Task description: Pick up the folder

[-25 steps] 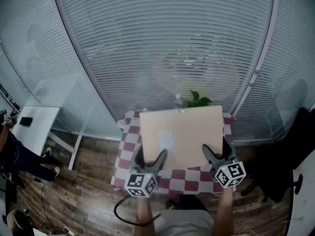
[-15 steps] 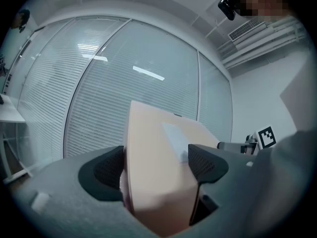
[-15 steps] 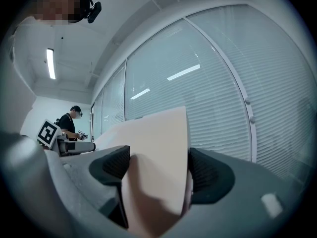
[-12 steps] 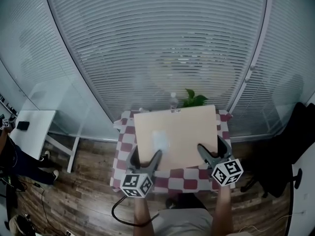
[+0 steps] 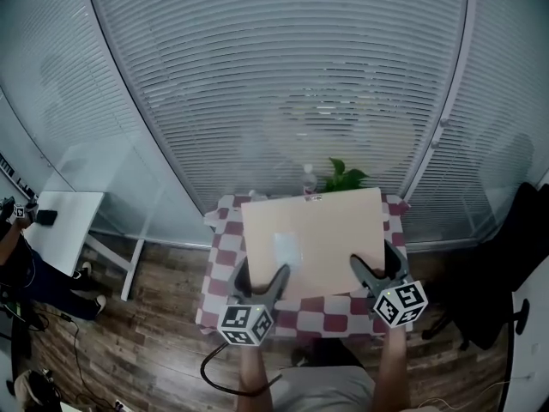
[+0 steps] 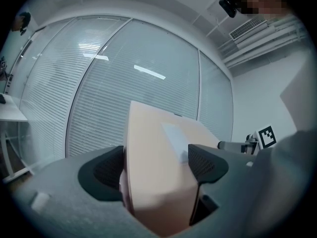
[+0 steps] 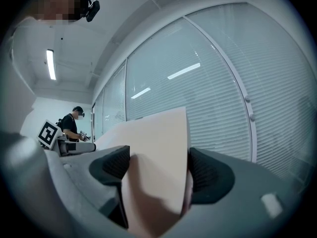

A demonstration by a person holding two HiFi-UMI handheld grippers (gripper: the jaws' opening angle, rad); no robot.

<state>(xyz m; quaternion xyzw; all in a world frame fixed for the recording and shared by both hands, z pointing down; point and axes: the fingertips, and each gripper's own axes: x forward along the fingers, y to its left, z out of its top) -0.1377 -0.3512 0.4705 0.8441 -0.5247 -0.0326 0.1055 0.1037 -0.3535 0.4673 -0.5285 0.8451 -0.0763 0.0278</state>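
The beige folder [image 5: 313,239] sits at frame centre above the checkered tabletop [image 5: 221,256]. The left hand-held gripper [image 5: 262,275] and right hand-held gripper [image 5: 377,264] each pinch its lower edge.

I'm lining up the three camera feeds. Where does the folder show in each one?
Head view: the folder sits at centre, over the checkered tablecloth, its near edge held on both sides.
Left gripper view: lower centre, clamped in the left gripper.
Right gripper view: lower centre, clamped in the right gripper.
Shared landmark: the window blinds behind the folder in all three views.
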